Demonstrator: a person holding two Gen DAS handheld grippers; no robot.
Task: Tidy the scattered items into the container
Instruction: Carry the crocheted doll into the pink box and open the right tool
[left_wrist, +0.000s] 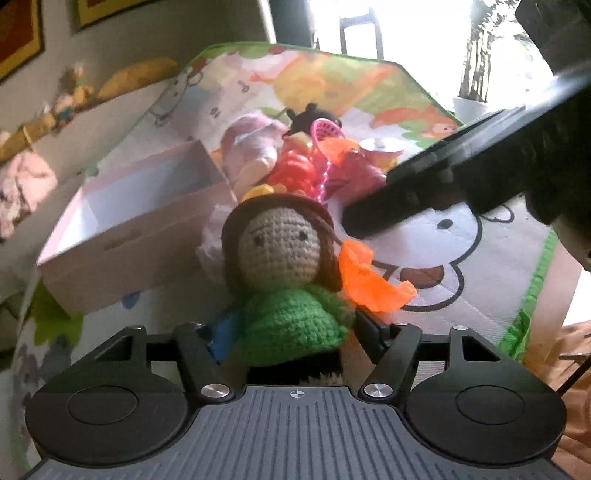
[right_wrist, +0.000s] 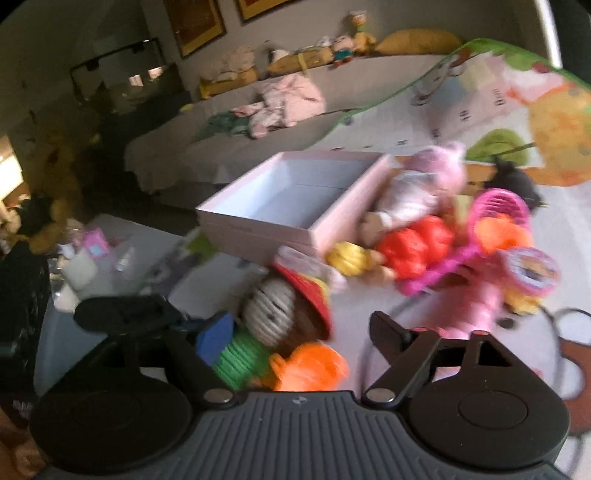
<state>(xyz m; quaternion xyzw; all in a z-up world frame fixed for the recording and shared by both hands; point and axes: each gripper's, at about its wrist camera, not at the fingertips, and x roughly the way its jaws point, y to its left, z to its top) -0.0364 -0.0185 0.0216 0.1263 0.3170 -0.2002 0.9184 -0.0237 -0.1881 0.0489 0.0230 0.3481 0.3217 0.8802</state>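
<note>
A crochet doll (left_wrist: 280, 251) with brown hair and a green body stands upright facing the left wrist camera. My left gripper (left_wrist: 295, 317) is shut on its green body, the blue pad (left_wrist: 221, 339) against one side. An orange ruffled piece (left_wrist: 369, 280) hangs beside the doll. The open white box (left_wrist: 129, 236) lies just left of it on the mat. My right gripper (left_wrist: 369, 201) reaches in from the right, level with the doll's head. In the blurred right wrist view that gripper (right_wrist: 299, 321) is open, with the doll (right_wrist: 269, 302) and orange piece (right_wrist: 310, 365) low between its fingers, holding nothing.
Beside the box (right_wrist: 258, 229) lies a heap of several toys: a pink plush doll (right_wrist: 424, 184), a red toy (right_wrist: 413, 243), a pink sieve (right_wrist: 498, 206), a black toy (right_wrist: 513, 181). All rest on a printed play mat (left_wrist: 443, 251). A couch with plush toys (right_wrist: 258, 122) stands behind.
</note>
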